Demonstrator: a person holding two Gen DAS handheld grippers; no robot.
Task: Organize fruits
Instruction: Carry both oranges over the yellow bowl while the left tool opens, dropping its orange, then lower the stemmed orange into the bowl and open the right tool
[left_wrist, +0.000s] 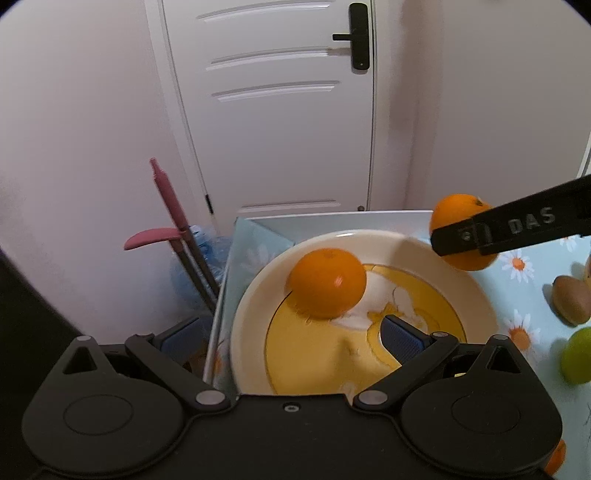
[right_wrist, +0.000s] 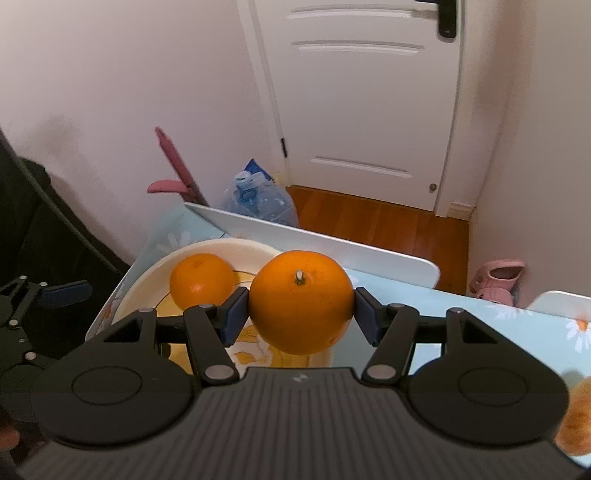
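- The right gripper (right_wrist: 300, 314) has its blue fingers (right_wrist: 234, 317) clamped on an orange (right_wrist: 301, 306), one pad on each side, stem end facing the camera.
- That held orange hangs in the air, over the far right rim of the plate (right_wrist: 147, 273); in the left wrist view it (left_wrist: 458, 210) shows behind the black finger of the right gripper (left_wrist: 465, 236), at the plate's edge.
- A second orange (left_wrist: 327, 282) sits in the plate (left_wrist: 443, 258), toward its far side, touching nothing else.
- The plate is cream with a yellow pattern and stands near the left end of the table (left_wrist: 535, 258), which wears a light blue cloth printed with daisies.
- The left gripper (left_wrist: 291, 336) hovers low over the near side of the plate with its fingers (left_wrist: 400, 338) spread wide apart and nothing between them; one finger is over the plate, the other past the table's left edge.
- To the right on the table lie a brown fruit (left_wrist: 572, 301) and a green fruit (left_wrist: 578, 362), near each other and apart from the plate.
- Beyond the table are a white door (right_wrist: 369, 103), a water bottle (right_wrist: 262, 203) on the floor and a pink-handled tool (left_wrist: 173, 206) against the wall.
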